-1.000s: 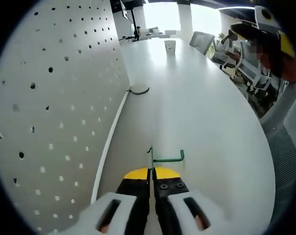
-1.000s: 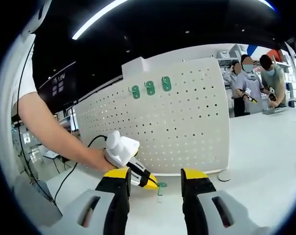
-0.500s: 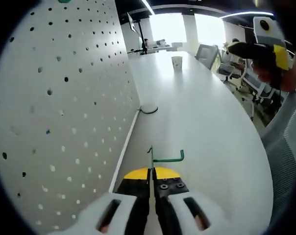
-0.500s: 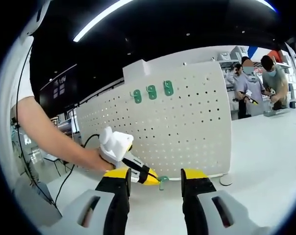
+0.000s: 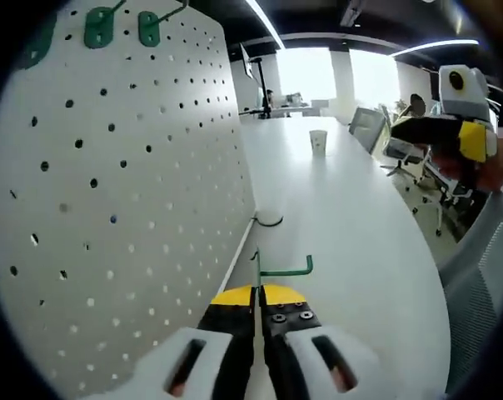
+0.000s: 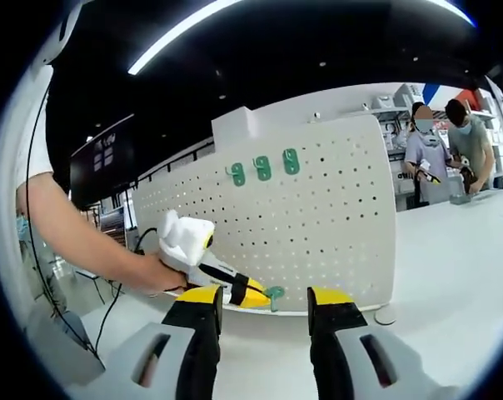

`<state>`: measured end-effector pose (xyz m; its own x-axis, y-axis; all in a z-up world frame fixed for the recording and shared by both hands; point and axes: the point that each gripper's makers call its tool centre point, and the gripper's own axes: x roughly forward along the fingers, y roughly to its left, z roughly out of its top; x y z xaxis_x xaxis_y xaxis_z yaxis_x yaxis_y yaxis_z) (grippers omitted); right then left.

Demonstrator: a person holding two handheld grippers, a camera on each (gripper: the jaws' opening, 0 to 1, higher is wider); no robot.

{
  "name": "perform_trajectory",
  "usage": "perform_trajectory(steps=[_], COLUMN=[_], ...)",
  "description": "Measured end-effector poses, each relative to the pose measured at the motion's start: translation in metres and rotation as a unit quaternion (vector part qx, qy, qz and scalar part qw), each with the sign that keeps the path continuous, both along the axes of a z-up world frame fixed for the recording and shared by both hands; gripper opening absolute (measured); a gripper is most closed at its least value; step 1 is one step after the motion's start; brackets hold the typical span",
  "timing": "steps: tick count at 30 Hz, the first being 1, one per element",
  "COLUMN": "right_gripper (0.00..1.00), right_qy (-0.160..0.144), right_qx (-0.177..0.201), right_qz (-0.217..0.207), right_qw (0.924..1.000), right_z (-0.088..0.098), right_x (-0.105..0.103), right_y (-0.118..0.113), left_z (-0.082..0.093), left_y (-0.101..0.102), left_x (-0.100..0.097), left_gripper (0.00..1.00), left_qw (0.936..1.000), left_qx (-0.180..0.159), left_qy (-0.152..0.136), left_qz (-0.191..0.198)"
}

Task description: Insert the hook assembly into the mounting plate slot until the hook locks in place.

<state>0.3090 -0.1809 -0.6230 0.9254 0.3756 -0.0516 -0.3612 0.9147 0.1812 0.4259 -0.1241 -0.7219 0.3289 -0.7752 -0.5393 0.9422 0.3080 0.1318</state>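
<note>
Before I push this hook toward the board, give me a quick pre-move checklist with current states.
1. Left hand-held gripper shut on the green metal hook: ok.
2. Hook seated in the white perforated pegboard: not ok, it hangs just off the board's lower part.
3. Right hand-held gripper open, holding nothing: ok.
4. Three green hooks already mounted near the top row: ok.
5. Hook's mounting end lined up with a hole: cannot tell.
6. White table bare along the board's foot apart from a black cable: ok.
</note>
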Motion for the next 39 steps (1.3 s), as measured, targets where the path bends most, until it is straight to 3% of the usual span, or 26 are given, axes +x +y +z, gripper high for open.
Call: perform_trajectory(steps=[19, 39], right_gripper=[0.38, 0.39], right_qy=[-0.031, -0.055], right_qx=[0.005, 0.011], right_qz=[0.012, 0.019], right_qw=[0.9994, 0.9982], right_z=[0.030, 0.056], right_x=[0.002, 0.001], right_y=[0.011, 0.016], left_z=[0.042, 0.085], left_y=[0.017, 0.026], left_x=[-0.015, -0.031], left_gripper=[0.01, 0.01], left_qw=[0.9975, 0.9865], left_qx=[-0.065, -0.148], left_qy=[-0.006, -0.005], left_qz=[0.026, 0.070])
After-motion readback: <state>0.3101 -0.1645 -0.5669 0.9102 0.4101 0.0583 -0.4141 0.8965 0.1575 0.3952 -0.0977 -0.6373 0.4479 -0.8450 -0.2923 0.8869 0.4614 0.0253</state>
